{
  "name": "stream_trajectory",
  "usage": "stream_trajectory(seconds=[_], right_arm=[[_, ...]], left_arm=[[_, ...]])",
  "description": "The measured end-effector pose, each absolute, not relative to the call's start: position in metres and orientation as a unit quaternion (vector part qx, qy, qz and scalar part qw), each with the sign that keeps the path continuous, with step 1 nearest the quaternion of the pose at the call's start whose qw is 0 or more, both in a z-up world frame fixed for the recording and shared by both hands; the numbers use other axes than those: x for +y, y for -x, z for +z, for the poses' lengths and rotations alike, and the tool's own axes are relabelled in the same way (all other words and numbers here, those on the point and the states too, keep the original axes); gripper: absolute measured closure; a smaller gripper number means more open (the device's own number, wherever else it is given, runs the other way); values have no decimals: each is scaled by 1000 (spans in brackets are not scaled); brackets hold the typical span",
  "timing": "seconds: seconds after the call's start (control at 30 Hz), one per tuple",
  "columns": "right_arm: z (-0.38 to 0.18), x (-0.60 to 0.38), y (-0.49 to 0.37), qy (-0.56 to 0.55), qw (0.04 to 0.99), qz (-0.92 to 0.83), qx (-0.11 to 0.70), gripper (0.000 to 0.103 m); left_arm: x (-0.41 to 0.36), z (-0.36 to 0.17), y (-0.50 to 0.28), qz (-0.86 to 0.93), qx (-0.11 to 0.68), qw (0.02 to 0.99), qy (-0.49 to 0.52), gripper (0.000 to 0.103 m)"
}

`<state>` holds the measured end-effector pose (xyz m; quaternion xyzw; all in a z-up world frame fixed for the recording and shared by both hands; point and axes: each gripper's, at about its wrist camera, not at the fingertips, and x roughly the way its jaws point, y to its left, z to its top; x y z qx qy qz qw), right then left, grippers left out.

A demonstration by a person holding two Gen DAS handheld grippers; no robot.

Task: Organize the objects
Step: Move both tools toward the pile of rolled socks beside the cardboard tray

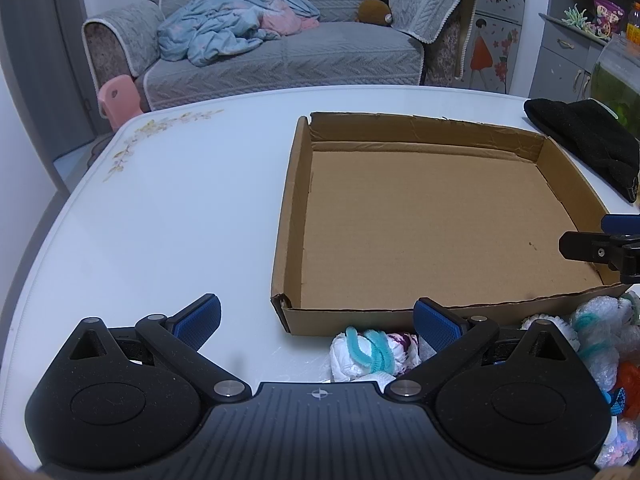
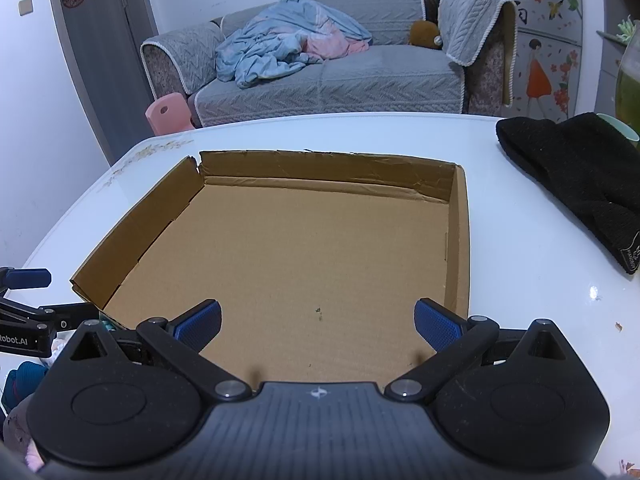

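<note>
I am holding both claws wide apart and empty beside the cardboard tray [image 1: 420,216] on the white worktop [image 1: 160,208]. The left claw [image 1: 316,320] is hovering just short of a white bundle tied with a teal band [image 1: 370,354], seemingly lining up to pick it up. The right claw [image 2: 318,320] is waiting over the bare tray floor, where the bundles heaped against the near wall presumably belong.

A grey sofa [image 1: 280,52] holds a crumpled blue blanket [image 1: 232,28] beyond the white table [image 1: 160,200].
</note>
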<state>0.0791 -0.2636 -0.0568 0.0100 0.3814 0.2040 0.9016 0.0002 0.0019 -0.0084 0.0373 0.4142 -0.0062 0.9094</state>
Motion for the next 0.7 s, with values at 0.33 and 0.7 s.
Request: stream_trajectory(seconds=[0.33,0.7], right_arm=[[-57,-264,-79,-9,902,204,381,0],[-54,-277,-78,-13,902,210,376,0]], left_arm=[[2,-7,0,-8,417,908,-37,1],[30,-6,10,-16,452,891,-43,1]])
